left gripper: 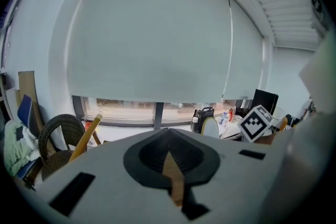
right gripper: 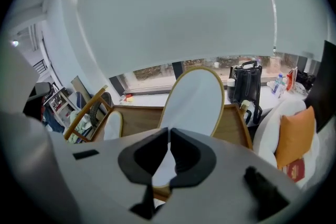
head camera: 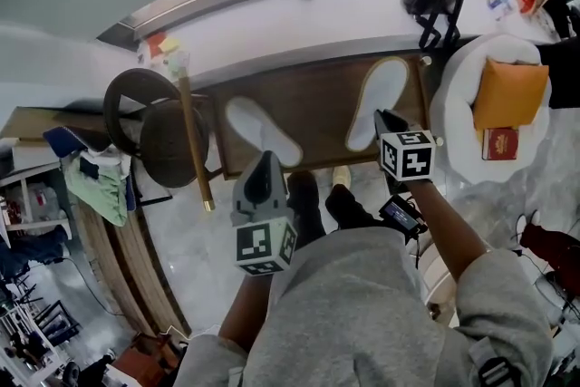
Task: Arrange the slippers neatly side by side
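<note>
Two white slippers, flat ovals. The right slipper shows a thin tan rim in the right gripper view; I can't tell whether that flat white face is sole or insole. It sits at the right end of the brown table, toe towards the window. Your right gripper has its jaws pinched together on the slipper's near end. That end is hidden behind the gripper in the head view, and I can't tell whether the toe touches the table. The left slipper lies flat at the table's left end, well apart from the other and angled towards it. Your left gripper covers its near end in the head view, and its jaws are together with nothing held, only a brown sliver showing behind the pads. In the left gripper view, only part of the right slipper shows, small, beside the right gripper's marker cube.
</note>
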### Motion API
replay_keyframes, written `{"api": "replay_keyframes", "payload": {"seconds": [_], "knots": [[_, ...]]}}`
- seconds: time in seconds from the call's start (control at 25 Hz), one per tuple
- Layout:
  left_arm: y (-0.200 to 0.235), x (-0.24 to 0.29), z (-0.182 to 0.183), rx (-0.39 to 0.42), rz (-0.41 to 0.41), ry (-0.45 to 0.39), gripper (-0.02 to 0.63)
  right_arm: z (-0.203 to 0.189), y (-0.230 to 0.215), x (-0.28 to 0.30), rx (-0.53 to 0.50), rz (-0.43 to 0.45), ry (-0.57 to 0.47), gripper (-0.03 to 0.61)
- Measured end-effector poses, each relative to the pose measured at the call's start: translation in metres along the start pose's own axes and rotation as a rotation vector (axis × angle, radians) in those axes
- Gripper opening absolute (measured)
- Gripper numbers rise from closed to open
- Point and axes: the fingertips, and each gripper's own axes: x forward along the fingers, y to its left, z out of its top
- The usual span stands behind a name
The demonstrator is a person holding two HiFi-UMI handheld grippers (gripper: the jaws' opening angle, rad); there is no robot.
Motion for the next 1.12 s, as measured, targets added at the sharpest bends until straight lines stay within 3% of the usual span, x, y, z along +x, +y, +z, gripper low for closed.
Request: {"api": "replay_keyframes", "payload": {"seconds": [0.32, 0.6, 0.8, 1.12], "knots": [[0.014, -0.011, -0.002, -0.019, 0.027, -0.015, 0.014, -0.024, 0.039, 0.0, -0.143, 0.082, 0.126, 0.034], [0.03, -0.012, -0.01, -0.035, 0.059, 0.011, 0.014, -0.067, 0.051, 0.066, -0.221, 0.103, 0.291, 0.034], [0.043, -0.011, -0.01, -0.043, 0.078, 0.022, 0.014, -0.067, 0.046, 0.1, -0.259, 0.061, 0.353, 0.034], [0.058, -0.009, -0.013, -0.049, 0.078, 0.034, 0.014, -0.069, 0.056, 0.118, -0.392, 0.117, 0.417, 0.034]]}}
